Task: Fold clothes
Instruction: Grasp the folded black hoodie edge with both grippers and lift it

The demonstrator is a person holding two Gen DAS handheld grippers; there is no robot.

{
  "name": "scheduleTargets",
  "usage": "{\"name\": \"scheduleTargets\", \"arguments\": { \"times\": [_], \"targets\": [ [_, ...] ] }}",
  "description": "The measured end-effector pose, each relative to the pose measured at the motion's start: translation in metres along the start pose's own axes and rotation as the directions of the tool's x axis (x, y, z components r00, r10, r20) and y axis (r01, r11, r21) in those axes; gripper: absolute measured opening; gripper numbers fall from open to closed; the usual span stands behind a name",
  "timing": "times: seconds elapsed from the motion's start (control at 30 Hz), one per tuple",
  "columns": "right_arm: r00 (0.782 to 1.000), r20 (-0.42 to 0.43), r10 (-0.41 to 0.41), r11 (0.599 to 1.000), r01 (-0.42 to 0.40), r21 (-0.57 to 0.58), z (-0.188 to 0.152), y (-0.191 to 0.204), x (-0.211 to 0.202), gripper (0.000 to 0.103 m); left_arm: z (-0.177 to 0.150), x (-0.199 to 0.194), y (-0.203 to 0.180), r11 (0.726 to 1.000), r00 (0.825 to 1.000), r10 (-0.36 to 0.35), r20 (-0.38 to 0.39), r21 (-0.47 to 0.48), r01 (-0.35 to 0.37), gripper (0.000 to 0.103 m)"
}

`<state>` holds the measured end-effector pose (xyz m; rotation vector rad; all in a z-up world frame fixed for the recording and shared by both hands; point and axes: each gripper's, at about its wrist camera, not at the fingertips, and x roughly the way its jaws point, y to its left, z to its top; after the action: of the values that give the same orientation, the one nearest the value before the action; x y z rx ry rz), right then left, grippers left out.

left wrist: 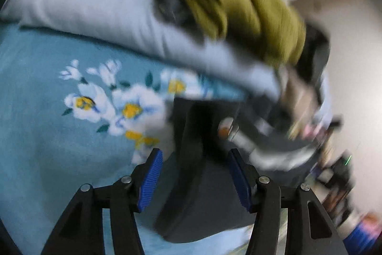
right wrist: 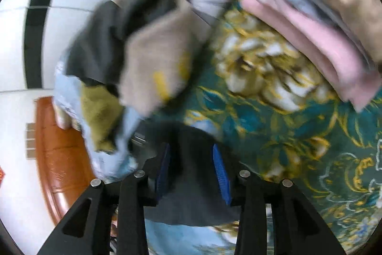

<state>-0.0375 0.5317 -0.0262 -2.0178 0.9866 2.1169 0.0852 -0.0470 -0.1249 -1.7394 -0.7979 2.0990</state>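
Observation:
A dark grey garment (left wrist: 203, 207) lies on the teal flowered bed sheet (left wrist: 47, 135). It sits between the blue pads of my left gripper (left wrist: 195, 173), which stand well apart and do not press it. In the right wrist view the same dark garment (right wrist: 191, 202) fills the gap of my right gripper (right wrist: 192, 171). That gripper's pads are parted more narrowly and look loose on the cloth. Both views are blurred.
An olive-green garment (left wrist: 238, 4) rests on a pale blue pillow (left wrist: 95, 4). A heap of beige, dark and olive clothes (right wrist: 155, 59) lies at the left. A folded pink stack (right wrist: 310, 40) sits on the teal and gold bedcover (right wrist: 286, 123). Brown wood (right wrist: 57, 147) borders the bed.

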Motion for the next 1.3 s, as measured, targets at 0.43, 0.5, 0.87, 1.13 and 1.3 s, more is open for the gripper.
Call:
{"name": "scheduleTargets", "arguments": {
  "times": [0.43, 0.5, 0.87, 1.13, 1.3],
  "targets": [
    [0.999, -0.038, 0.017, 0.996, -0.021, -0.084, 0.034, 0.029, 0.070, 0.051, 0.034, 0.034, -0.015, 0.998, 0.998, -0.051, 0.023, 0.044, 0.050, 0.059],
    [0.998, -0.059, 0.016, 0.996, -0.022, -0.089, 0.034, 0.032, 0.076, 0.051, 0.034, 0.032, -0.020, 0.997, 0.999, -0.022, 0.035, 0.079, 0.019, 0.053],
    [0.997, -0.047, 0.060, 0.998, -0.059, 0.031, 0.036, -0.006, 0.077, 0.051, 0.036, 0.018, -0.019, 0.995, 0.996, -0.046, 0.079, 0.086, 0.039, 0.042],
    [0.987, -0.054, 0.152, 0.983, -0.145, 0.113, 0.022, -0.017, 0.091, 0.035, 0.034, 0.005, -0.013, 0.993, 0.983, -0.119, 0.143, 0.015, 0.118, 0.021],
    [0.989, -0.018, 0.147, 0.989, -0.146, 0.022, 0.013, 0.006, 0.064, 0.006, 0.028, -0.033, -0.002, 0.970, 0.944, -0.225, 0.242, -0.041, 0.241, 0.018]
  ]
}}
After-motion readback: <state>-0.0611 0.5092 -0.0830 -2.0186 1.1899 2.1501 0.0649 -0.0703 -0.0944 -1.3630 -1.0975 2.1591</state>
